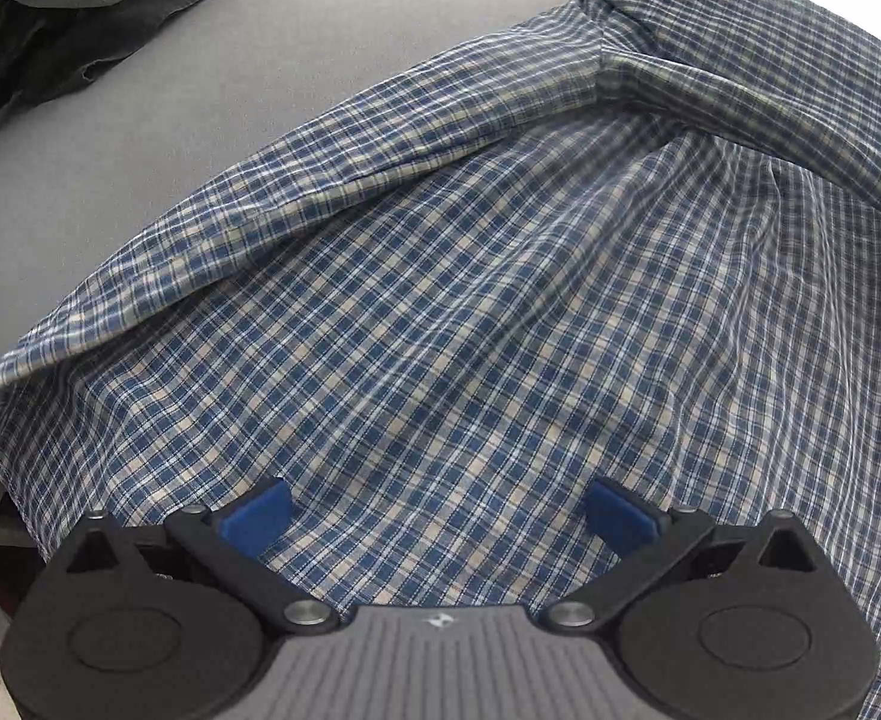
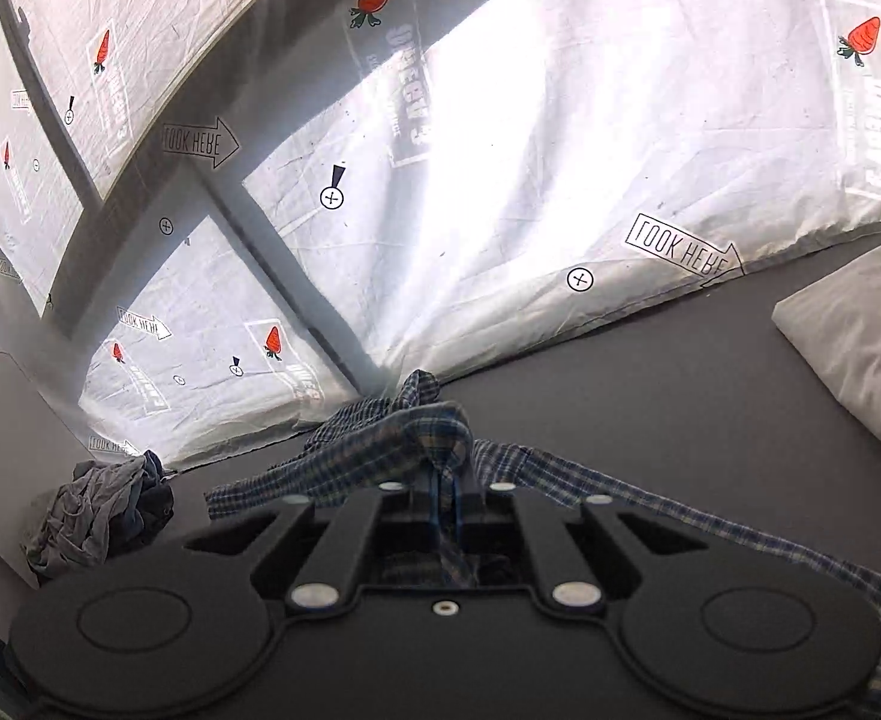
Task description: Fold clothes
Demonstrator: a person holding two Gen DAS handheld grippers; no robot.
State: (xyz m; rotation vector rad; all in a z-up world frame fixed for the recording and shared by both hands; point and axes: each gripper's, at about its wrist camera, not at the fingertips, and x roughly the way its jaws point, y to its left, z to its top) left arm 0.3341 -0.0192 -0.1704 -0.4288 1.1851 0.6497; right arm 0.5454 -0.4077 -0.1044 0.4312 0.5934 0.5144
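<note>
Bright daylight glows through a white curtain (image 2: 500,138) printed with red carrots, hung over the window frame (image 2: 284,276) behind a grey surface (image 2: 650,396).

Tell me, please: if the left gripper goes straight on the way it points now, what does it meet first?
Most likely the plaid shirt. The left gripper points steeply down with its jaws open and empty, and the spread cloth fills the view just ahead of its fingertips. How near the cloth lies cannot be judged.

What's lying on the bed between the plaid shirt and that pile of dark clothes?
Nothing: in the left wrist view only bare grey bed surface separates the plaid shirt from the pile of dark clothes.
</note>
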